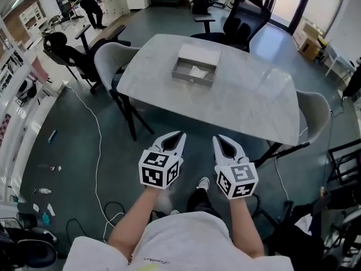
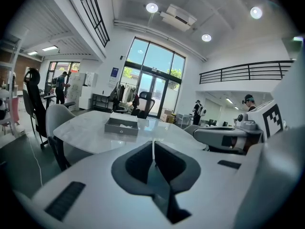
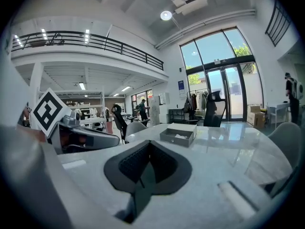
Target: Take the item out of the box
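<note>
Pale marble-look table (image 1: 242,103) fills the upper middle of the head view, its top glossy and reflective. No hand is over it.

Shallow grey box (image 1: 192,78) sits open toward the far middle of the table, upper centre of the frame. It is probably light card and likely to slide on that slick top.

Left gripper (image 1: 179,135) and right gripper (image 1: 219,140) are held side by side at lower centre, short of the table edge. Both have their jaws pressed together with nothing between them, and both are well apart from the box.

The white item (image 1: 198,71) lies low inside the box and looks crumpled, though it is too small to identify. It is judged light, soft and not slippery. The best hold is a pinch from above on a raised fold, with the other gripper steadying the box wall.
</note>
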